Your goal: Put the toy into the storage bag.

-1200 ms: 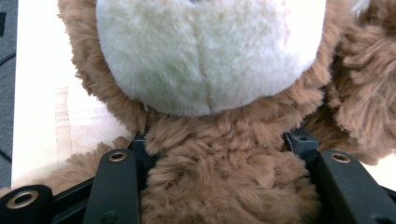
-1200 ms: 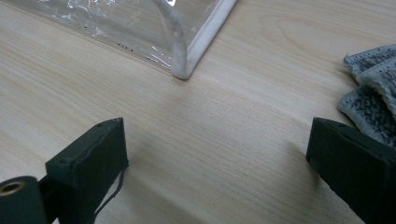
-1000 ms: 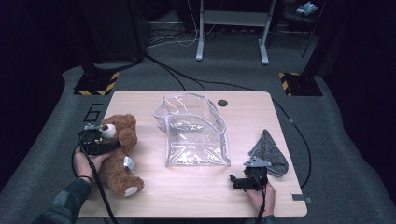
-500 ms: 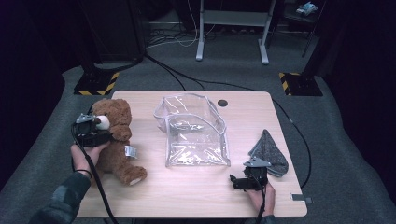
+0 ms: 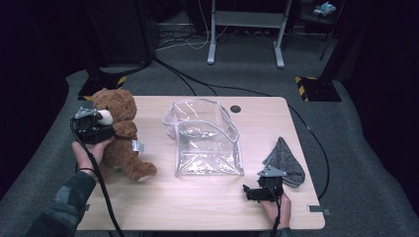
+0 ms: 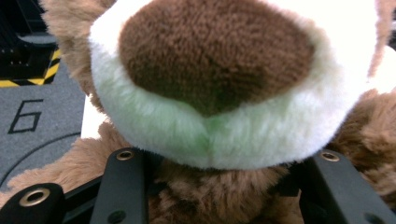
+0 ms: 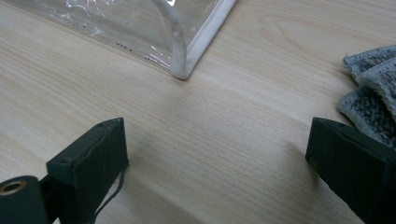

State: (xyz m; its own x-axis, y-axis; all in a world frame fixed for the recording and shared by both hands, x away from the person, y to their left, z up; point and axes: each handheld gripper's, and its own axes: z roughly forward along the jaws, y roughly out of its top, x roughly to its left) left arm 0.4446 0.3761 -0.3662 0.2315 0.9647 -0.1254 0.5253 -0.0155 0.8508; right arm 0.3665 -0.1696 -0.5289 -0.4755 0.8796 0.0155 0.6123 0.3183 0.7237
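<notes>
**Lifting the Bear Toward the Clear Bag**

The left gripper (image 5: 99,129) has its jaws clenched on the bear (image 5: 118,136). In the left gripper view the two black jaws squeeze the soft fur just under the bear's white snout (image 6: 233,93). The bear sits up at the left side of the tabletop (image 5: 197,207). Its feet look to be touching the wood, but that is hard to tell.

The clear bag (image 5: 205,138) stands in the middle of the tabletop, with its open mouth facing up. It is near the bear but not touching it.

The right gripper (image 5: 252,192) rests low at the front right of the tabletop. Its jaws are released and hold nothing. In the right gripper view bare wood lies between them. A grey cloth (image 5: 286,160) lies just beside this gripper.

The step in hand looks like lifting the bear to put it in the bag. To do it well, the left gripper should keep a firm squeeze, because fur is soft and can slip. The bear should go up high enough for its feet to pass over the bag's rim. The bag is thin and could tip or fold, so the right gripper could hold its edge to keep the mouth wide. Then the bear can go down feet first, slowly.
</notes>
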